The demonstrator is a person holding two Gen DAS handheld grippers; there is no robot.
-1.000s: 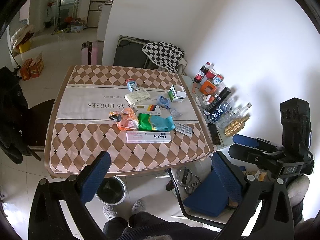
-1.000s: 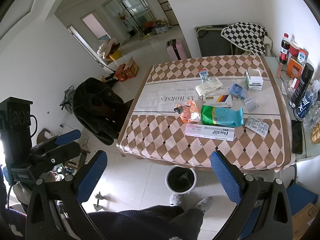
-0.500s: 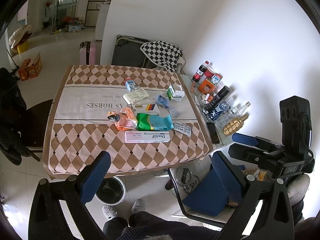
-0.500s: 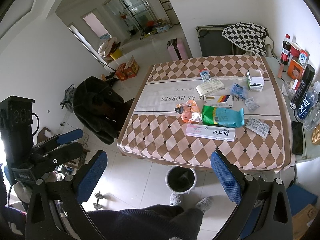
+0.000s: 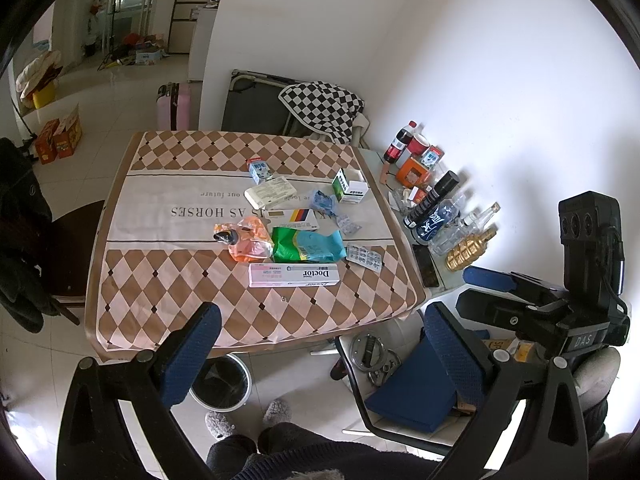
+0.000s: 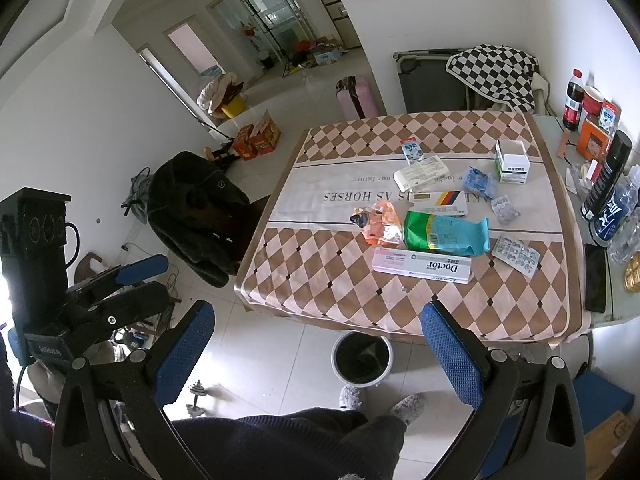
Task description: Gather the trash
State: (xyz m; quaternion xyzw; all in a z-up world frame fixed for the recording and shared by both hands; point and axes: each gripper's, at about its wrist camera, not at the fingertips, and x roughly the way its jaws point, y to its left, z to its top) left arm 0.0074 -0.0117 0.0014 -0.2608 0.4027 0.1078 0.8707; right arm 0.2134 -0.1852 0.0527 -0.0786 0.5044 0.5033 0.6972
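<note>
Item 1, "Doctor" box [image 5: 294,275]: long pink-and-white carton on the table [image 6: 320,292], ahead of both grippers and nearest their jaws; long axis runs crosswise to the fingers. Green-blue wrapper [image 5: 308,246] and orange pouch [image 5: 250,240] lie just beyond it. Bin [image 6: 362,356] stands on the floor below the table's near edge.

Left gripper [image 5: 316,348]: jaws apart, empty. Right gripper [image 6: 316,348]: jaws apart, empty.

Handling note: best approached from above, closing across the carton's narrow width.
</note>
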